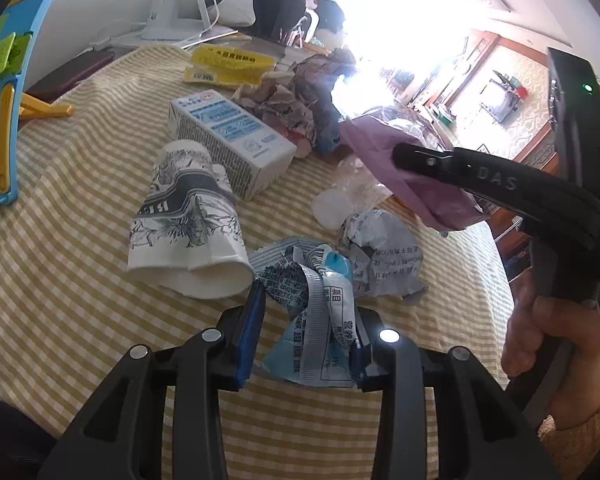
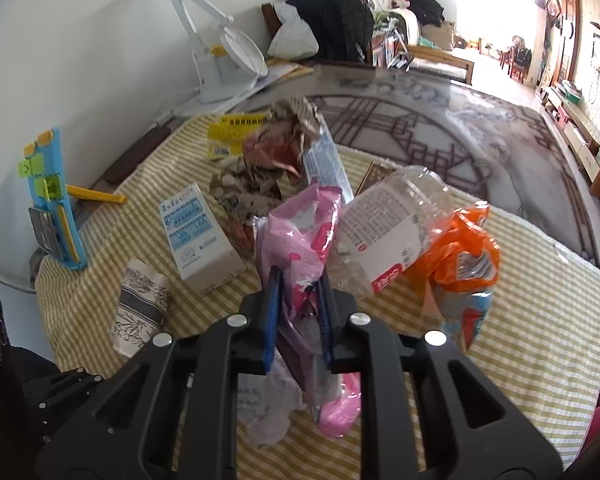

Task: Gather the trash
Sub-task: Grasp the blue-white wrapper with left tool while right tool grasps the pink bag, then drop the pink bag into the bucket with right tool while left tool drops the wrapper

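Checked tablecloth (image 1: 80,300), left hand-held gripper (image 1: 306,340) pinching blue wrapper (image 1: 320,320), right hand-held gripper (image 2: 298,320) pinching pink bag (image 2: 300,240), paper cup (image 1: 188,224) beside.

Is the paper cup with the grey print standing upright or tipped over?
Tipped over. The paper cup lies on its side on the checked tablecloth, its open mouth facing the camera, body creased and partly flattened.

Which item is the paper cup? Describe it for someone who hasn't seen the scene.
On the yellow-checked tablecloth, find the white and blue carton lying near the middle. The paper cup lies on its side just in front of it, squashed. It alone is white with grey floral line drawings and a dark band.
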`<state>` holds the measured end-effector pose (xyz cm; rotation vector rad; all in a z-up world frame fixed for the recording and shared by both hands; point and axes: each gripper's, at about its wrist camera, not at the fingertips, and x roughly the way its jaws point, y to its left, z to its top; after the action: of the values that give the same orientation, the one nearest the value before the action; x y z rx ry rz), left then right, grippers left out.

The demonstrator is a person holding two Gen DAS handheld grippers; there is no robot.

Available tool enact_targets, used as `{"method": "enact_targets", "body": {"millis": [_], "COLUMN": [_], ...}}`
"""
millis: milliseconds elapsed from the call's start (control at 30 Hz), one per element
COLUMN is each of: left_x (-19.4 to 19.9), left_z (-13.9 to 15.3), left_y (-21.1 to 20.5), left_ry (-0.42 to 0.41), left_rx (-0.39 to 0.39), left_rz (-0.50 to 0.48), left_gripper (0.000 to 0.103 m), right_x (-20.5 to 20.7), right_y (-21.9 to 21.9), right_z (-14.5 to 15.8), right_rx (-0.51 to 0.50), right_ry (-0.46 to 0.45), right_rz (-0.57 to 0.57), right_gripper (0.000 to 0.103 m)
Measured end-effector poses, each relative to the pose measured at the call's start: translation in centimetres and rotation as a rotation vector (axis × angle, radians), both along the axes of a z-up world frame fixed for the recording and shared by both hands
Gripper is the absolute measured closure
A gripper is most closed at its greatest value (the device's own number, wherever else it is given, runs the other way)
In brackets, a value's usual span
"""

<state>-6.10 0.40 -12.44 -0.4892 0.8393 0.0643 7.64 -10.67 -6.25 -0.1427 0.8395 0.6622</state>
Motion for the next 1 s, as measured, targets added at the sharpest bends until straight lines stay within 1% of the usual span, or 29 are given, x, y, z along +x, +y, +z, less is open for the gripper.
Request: {"method": "enact_targets", "body": {"millis": [200, 433, 533, 633, 767, 1000], "left_x": [-0.2, -0.6, -0.7, -0.8, -0.5, 0.3], "left_z": [0.5, 1.5, 2.2, 2.9, 3.8, 5.3], "left_y": [0.0, -0.6, -1.0, -1.6, -2.8, -6.4], "left_ry": [-0.032, -0.053, -0.06, -0.069, -0.078, -0.103], "left_rx": [0.032, 0.109, 0.13, 0.134, 0.118, 0.109], "left_rz": [0.013, 0.017, 0.013, 0.005, -0.017, -0.08], "left_gripper": [0.069, 0.069, 0.069, 0.069, 0.069, 0.069], "right_x": [-0.8, -1.0, -1.1, -1.2, -1.7, -2.2], "right_y": [-1.7, -5.0, -6.3, -7.7, -9.6, -13.2], "right_z": [1.7, 3.1, 3.6, 4.1, 4.9, 5.5], "right_rx": [0.05, 0.125, 0.141, 0.166, 0.196, 0.21], "right_ry": [-0.028, -0.028, -0.038, -0.039, -0.052, -0.068], "right_rz": [0.005, -0.046, -0.068, -0.086, -0.103, -0.146], "right_gripper": [0.086, 0.086, 0.086, 0.086, 0.086, 0.086]}}
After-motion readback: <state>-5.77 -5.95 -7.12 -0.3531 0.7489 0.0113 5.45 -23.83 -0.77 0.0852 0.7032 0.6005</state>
